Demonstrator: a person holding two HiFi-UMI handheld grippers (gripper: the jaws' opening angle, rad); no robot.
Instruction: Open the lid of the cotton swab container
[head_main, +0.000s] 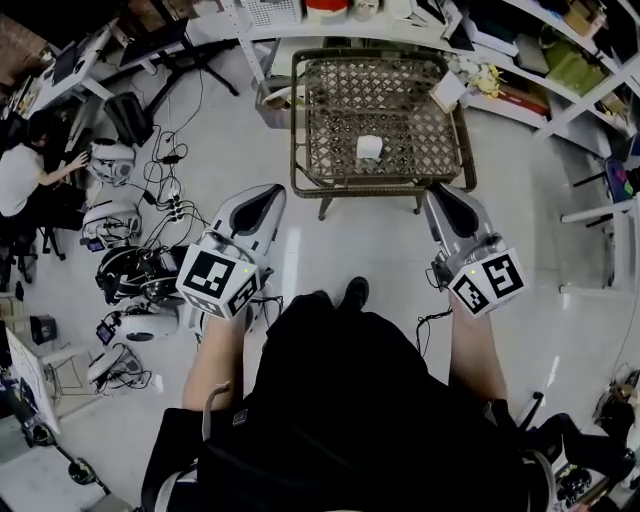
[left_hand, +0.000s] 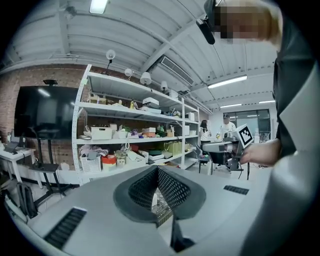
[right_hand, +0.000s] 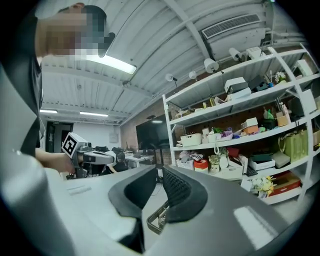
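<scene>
Resting on table (head_main: 297, 130), container (head_main: 369, 147): head view

the head view is evenly, fairly brightly lit from overhead. the pale floor (head_main: 330, 240) carries a soft sheen, with a brighter streak at four o'clock, and shadows under the wicker table (head_main: 380, 185) are faint. the person's dark clothing (head_main: 350, 400) at six o'clock loses nearly all detail. both gripper views are wide-angle: black corners ring the picture, and the shelves (left_hand: 135, 137) bow toward the edges. a ceiling lamp (left_hand: 98, 5) burns white at eleven o'clock in the left gripper view. a strip light (right_hand: 112, 64) glares at eleven o'clock in the right gripper view, and a pale reflection lies on the right gripper (right_hand: 160, 172) shell between four and five o'clock.
</scene>
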